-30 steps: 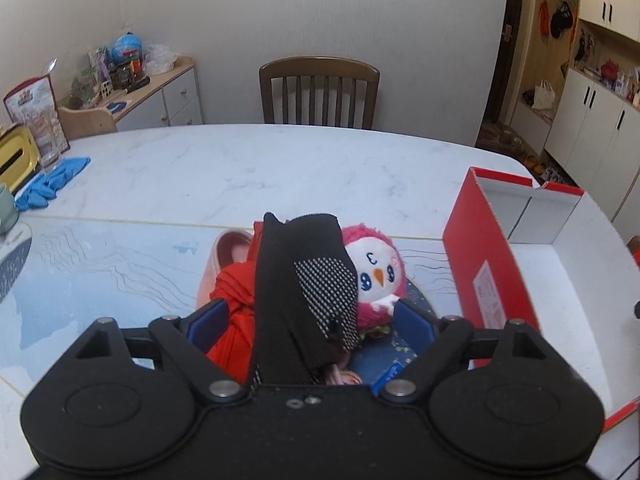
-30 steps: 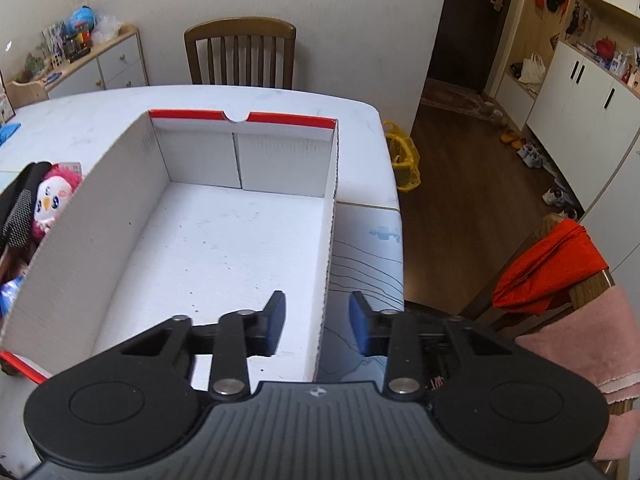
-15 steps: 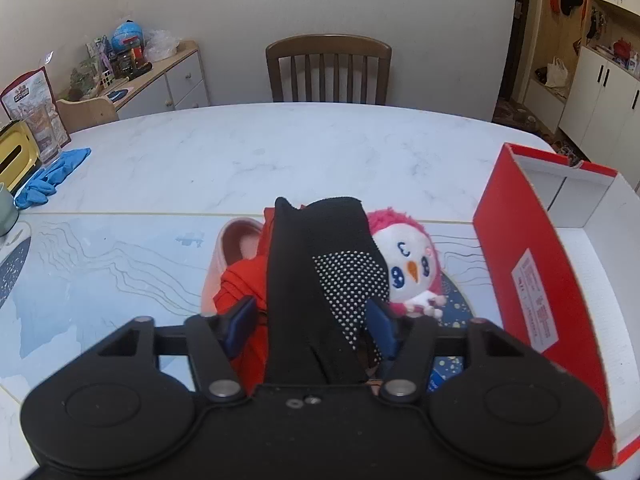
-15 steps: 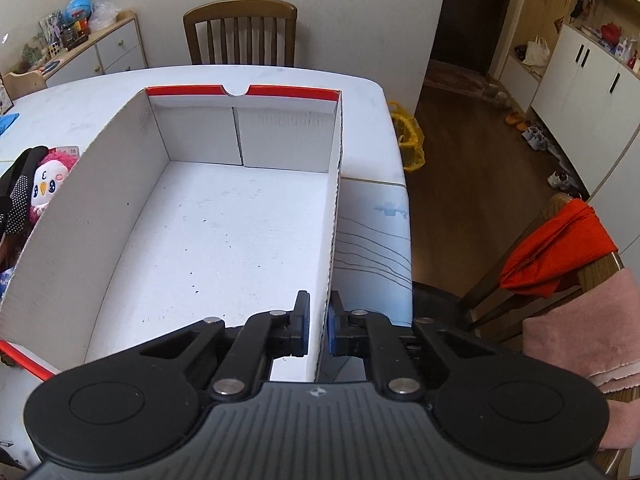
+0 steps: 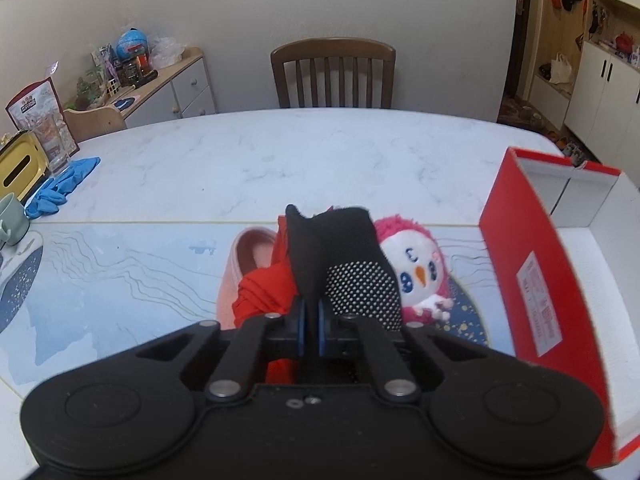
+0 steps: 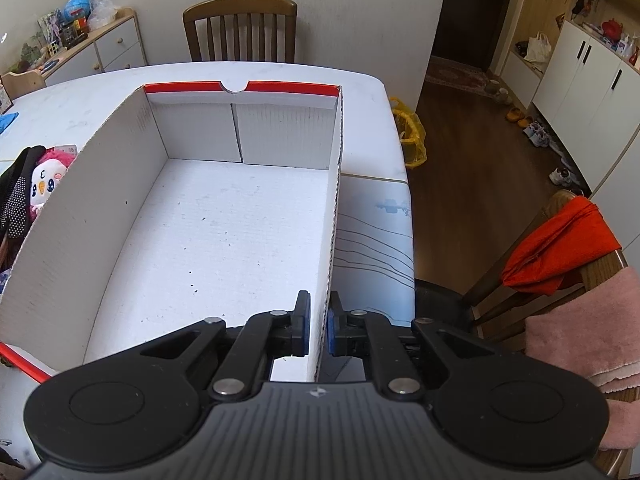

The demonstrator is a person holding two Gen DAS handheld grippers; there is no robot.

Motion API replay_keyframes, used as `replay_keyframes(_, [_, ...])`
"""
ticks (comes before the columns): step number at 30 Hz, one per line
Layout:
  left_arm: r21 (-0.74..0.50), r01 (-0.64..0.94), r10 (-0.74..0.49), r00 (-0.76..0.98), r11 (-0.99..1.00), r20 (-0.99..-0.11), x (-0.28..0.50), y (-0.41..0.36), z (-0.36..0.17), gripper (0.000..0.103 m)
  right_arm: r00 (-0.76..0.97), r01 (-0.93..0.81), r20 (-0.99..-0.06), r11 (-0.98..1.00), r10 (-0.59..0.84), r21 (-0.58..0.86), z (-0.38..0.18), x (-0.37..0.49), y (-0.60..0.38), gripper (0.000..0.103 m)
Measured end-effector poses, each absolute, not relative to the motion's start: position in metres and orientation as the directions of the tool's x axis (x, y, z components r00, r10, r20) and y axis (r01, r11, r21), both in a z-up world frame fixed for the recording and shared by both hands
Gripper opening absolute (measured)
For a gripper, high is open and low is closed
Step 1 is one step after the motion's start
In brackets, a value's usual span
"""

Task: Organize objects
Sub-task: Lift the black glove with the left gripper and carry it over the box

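So we're basically at the start: lower centre of the left view, our left gripper [image 5: 310,322] has its jaws clamped on the black dotted sock [image 5: 340,256] atop the pile, plush penguin [image 5: 416,272] alongside. Over right, the right gripper [image 6: 318,326] pinches the right wall of the red box [image 6: 334,216], which has nothing inside yet.

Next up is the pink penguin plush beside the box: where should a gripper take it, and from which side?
Grip the plush penguin across its fuzzy pink head, coming down from above. It sits upright facing the camera, its head the widest exposed part. The black dotted sock overlaps its left side and the red box stands close on its right, so side approaches look crowded.
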State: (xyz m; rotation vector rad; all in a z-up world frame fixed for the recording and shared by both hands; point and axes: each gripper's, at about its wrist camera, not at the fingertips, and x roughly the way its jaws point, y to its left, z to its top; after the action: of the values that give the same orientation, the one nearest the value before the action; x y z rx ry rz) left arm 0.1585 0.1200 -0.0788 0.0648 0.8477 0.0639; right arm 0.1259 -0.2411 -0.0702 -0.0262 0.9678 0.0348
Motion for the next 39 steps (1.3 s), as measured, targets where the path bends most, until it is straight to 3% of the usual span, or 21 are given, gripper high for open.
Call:
replay_keyframes(19, [-0.060,0.134,-0.140,0.742,0.989,-0.656,0.135,0.075,-0.005,0.002,0.568,-0.056,-0.822,0.998,0.041,0.011,-0.070,0.126,-0.246,0.005])
replay_keyframes(29, [-0.087,0.252,-0.249,0.732,0.964,-0.635,0.145,0.016,0.003,0.002,0.562,-0.057,-0.826,0.998,0.046,0.017,-0.068,0.126,-0.245,0.005])
replay_keyframes(39, [-0.132,0.365,-0.354,0.650,0.922,-0.672,0.175,-0.054,-0.015,0.002,0.564,-0.061,-0.824,0.998,0.048,0.017,-0.068,0.126,-0.245,0.005])
